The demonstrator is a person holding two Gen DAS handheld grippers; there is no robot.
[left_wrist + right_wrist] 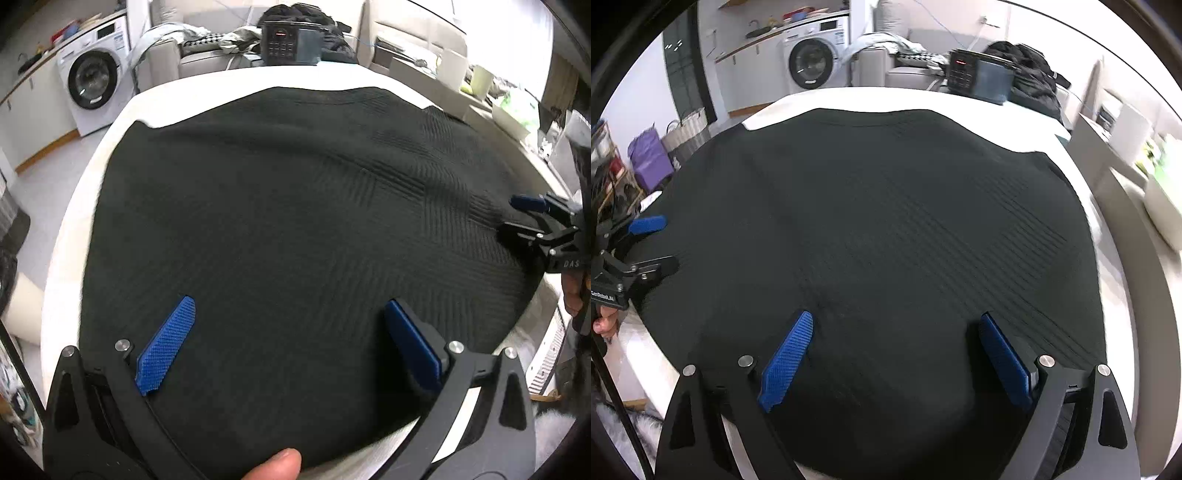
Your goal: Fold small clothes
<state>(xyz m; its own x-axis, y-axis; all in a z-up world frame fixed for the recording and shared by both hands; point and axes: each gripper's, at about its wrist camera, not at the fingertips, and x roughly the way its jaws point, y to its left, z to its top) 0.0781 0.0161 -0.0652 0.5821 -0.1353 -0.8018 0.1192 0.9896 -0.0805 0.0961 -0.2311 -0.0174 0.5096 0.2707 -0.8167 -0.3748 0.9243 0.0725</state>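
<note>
Item: one dark ribbed garment (280,206), spread flat on your white table (229,79) and covering most of its top; a bare white strip shows along the far edge, and white also shows at the near edge under both tools. The cloth carries diagonal ribbing that meets at angles toward the right side (its exact kind of garment cannot be told from here). Your left gripper (290,314) hangs over the near part of the cloth, jaws spread wide, blue pads (166,347) apart with nothing between them but the fabric below; whether the tips touch it cannot be told. A fingertip (275,465) shows at the bottom edge of the left wrist view. Your right gripper (895,328) hangs likewise over the near part, jaws spread wide, pinching nothing. Each tool is seen by the other's camera at the side edge of the cloth. Beyond the far edge: a black keypad device (282,42), dark clothing (1030,70) heaped on a pale sofa (207,48), and a white washing machine (816,61) by the wall.
</note>
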